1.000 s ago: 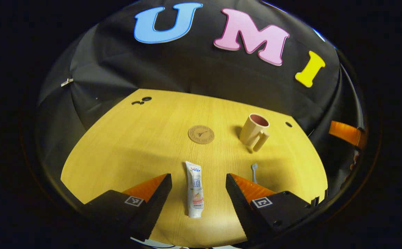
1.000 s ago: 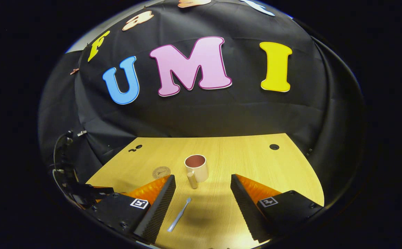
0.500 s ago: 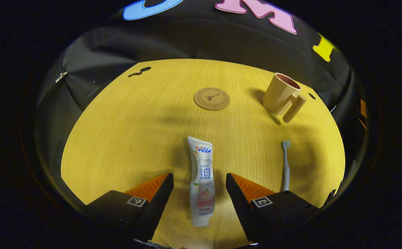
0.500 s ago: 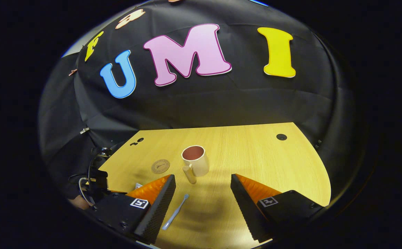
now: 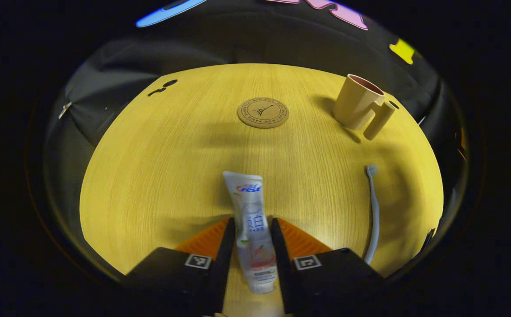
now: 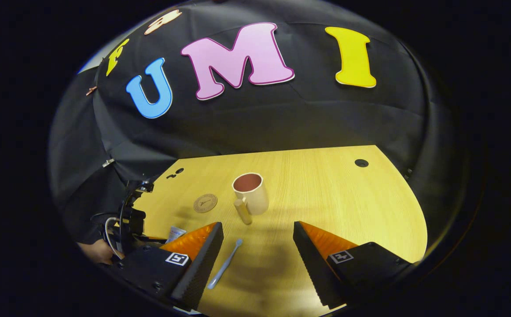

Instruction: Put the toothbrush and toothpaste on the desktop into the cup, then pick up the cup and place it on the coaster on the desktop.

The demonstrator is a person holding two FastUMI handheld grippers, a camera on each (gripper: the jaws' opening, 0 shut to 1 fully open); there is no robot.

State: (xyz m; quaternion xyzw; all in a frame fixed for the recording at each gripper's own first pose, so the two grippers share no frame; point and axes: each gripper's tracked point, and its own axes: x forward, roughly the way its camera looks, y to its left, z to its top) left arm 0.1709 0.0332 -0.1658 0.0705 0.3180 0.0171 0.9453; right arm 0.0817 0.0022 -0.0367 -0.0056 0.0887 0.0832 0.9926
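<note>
On the wooden desktop [image 5: 158, 176] our left gripper [image 5: 251, 229] clamps the toothpaste tube [image 5: 252, 224]; our right gripper [image 6: 258, 237] gapes above the toothbrush [image 6: 225, 264]

Printed lettering on the toothpaste tube [image 5: 253, 229], a brand mark near its flat end, bolder characters lower down; the coaster [image 5: 262, 112] carries a ring of letters round a tower drawing, too small to make out; square black-and-white marker tags on the left tongs [image 5: 252, 220] and right tongs [image 6: 257, 224].
</note>
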